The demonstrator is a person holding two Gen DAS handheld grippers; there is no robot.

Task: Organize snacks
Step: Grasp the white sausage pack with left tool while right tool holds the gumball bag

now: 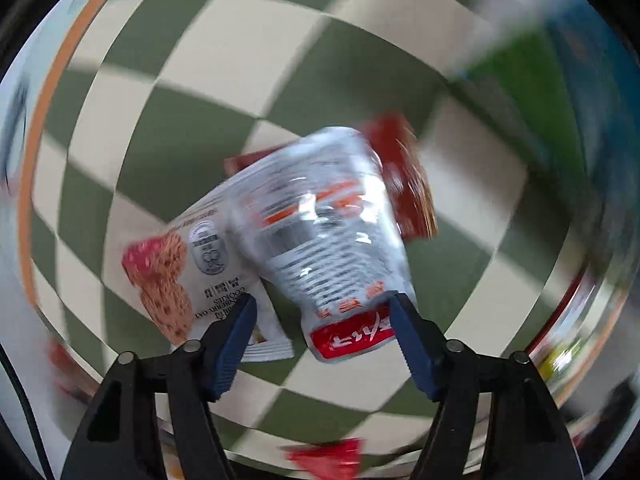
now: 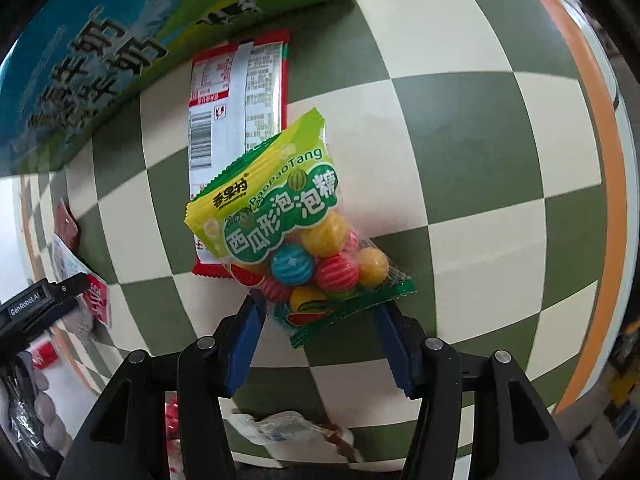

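Note:
In the left wrist view, blurred by motion, a silver packet with a red label (image 1: pixel 340 240) lies on a cranberry oat cookie packet (image 1: pixel 176 272) and a red wrapper (image 1: pixel 404 184). My left gripper (image 1: pixel 320 304) straddles the silver packet's labelled end. Its right finger touches the packet's edge, while a gap remains at the left finger, so it stands open. In the right wrist view my right gripper (image 2: pixel 318 308) is shut on the lower end of a green-and-yellow bag of bubble gum balls (image 2: pixel 288 220). Behind that bag lies a long red-edged snack packet (image 2: pixel 240 92).
A green-and-cream checkered cloth (image 2: pixel 460 140) with an orange rim (image 2: pixel 600 160) covers the round table. A blue-green milk carton (image 2: pixel 100 60) stands at the upper left. A crumpled silver-brown wrapper (image 2: pixel 288 428) and a red packet (image 1: pixel 328 456) lie near the front edge.

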